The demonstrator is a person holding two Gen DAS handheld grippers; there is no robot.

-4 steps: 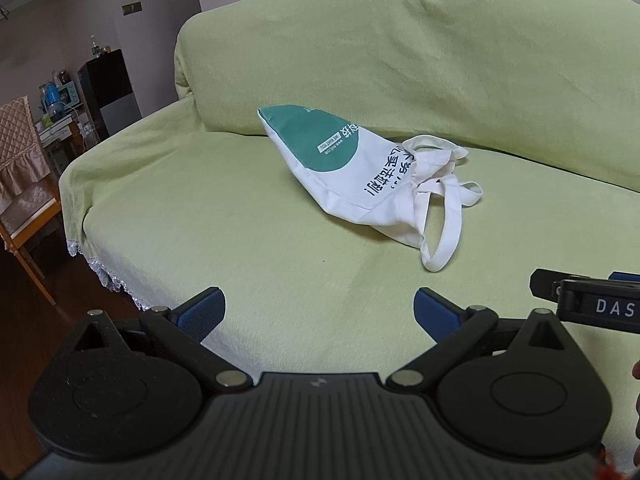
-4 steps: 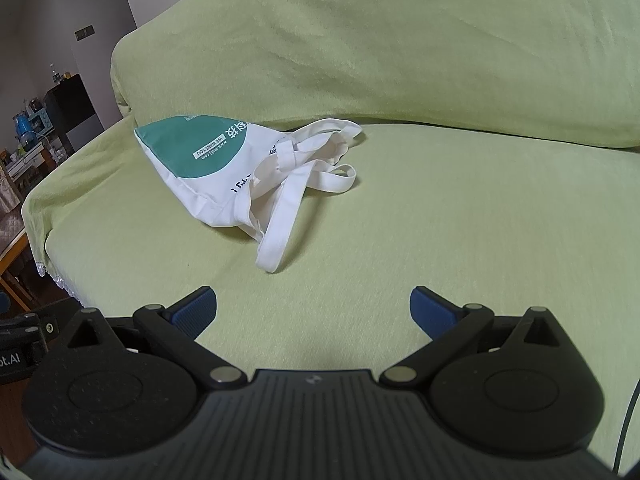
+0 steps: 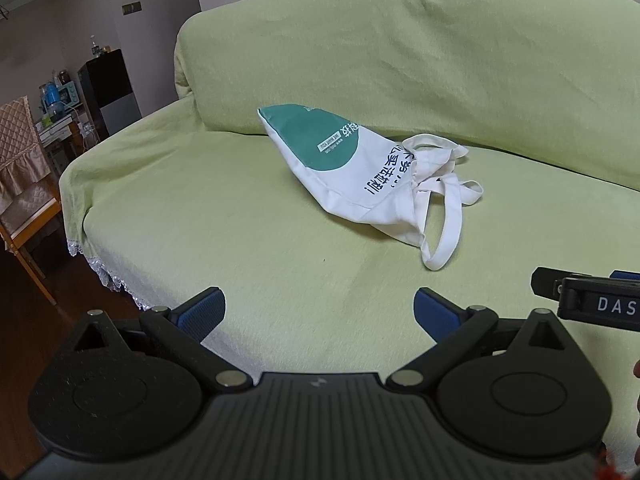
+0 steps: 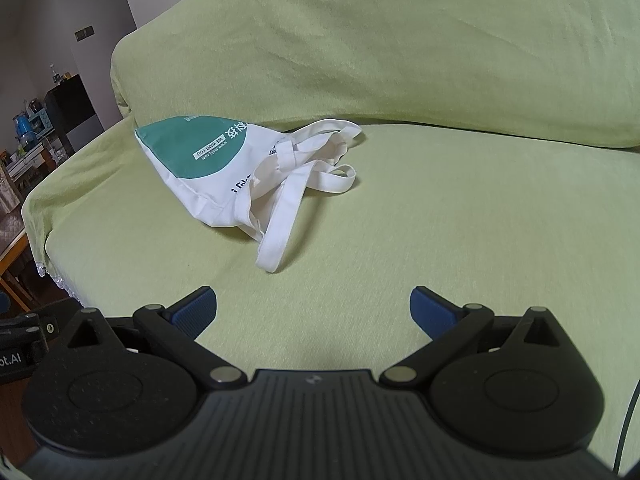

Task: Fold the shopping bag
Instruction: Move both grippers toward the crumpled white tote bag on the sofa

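Observation:
A white cloth shopping bag (image 3: 352, 172) with a green patch and dark lettering lies crumpled on the green-covered sofa seat (image 3: 240, 240), its white handles (image 3: 444, 224) trailing toward me. In the right wrist view the same bag (image 4: 224, 172) lies left of centre, handles (image 4: 288, 208) looped in front. My left gripper (image 3: 319, 310) hovers over the seat's front, open, nothing between its blue pads. My right gripper (image 4: 313, 308) is likewise open and empty, well short of the bag. Its side shows at the right edge of the left wrist view (image 3: 588, 300).
The sofa backrest (image 3: 400, 60) rises behind the bag. The seat's left edge (image 3: 92, 248) drops to a dark wood floor. A wooden chair with a quilted cover (image 3: 20, 168) and a black cabinet (image 3: 108, 88) with cluttered shelves stand at the far left.

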